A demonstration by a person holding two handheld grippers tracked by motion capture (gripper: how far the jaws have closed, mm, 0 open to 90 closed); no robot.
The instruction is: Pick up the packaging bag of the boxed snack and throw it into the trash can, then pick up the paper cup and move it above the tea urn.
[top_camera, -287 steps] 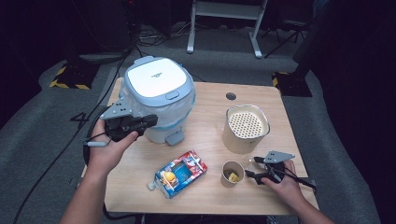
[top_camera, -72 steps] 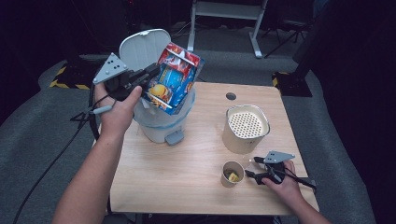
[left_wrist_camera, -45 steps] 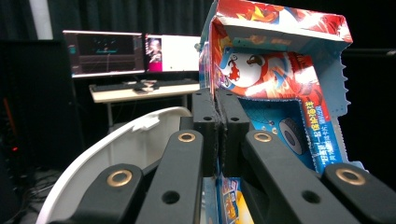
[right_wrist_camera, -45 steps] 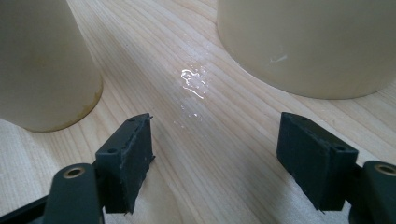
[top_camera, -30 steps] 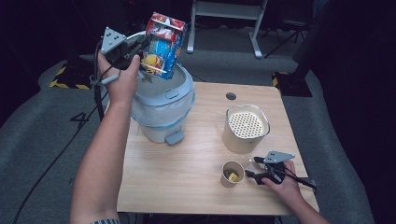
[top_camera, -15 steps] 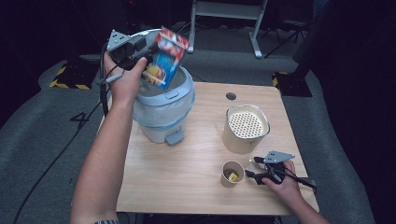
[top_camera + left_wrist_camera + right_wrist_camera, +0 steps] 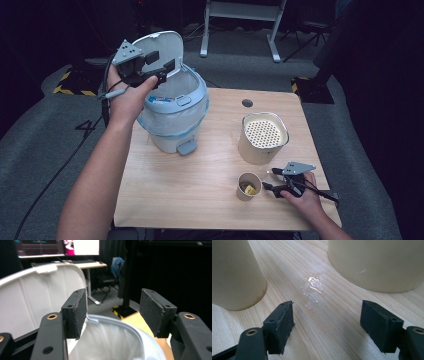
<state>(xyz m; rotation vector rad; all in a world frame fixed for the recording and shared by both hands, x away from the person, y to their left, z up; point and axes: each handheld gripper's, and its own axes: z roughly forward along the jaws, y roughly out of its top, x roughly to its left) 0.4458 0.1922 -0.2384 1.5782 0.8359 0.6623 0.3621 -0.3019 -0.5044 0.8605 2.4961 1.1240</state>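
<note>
A white and pale-blue bin [image 7: 172, 117] stands at the table's left with its lid [image 7: 160, 50] raised. My left gripper [image 7: 162, 73] hovers over the bin's mouth; its jaws have just been opening and nothing is between them. In the left gripper view the left gripper [image 7: 113, 312] looks over the bin's white liner [image 7: 107, 342] beside the lid [image 7: 30, 297]. A bit of the colourful carton [image 7: 161, 99] shows inside the bin. My right gripper [image 7: 269, 179] rests open on the table beside a small paper cup [image 7: 247, 186].
A cream container [image 7: 262, 137] with a perforated top stands right of the bin. In the right gripper view the right gripper [image 7: 327, 325] faces a wet patch [image 7: 313, 283] between the cup [image 7: 234, 277] and the container [image 7: 377, 262]. A cable hole [image 7: 247, 103] lies near the table's far edge.
The left gripper's jaws opened and let go of the carton, which dropped into the bin. The left hand moved a little lower. The right hand stayed still.
</note>
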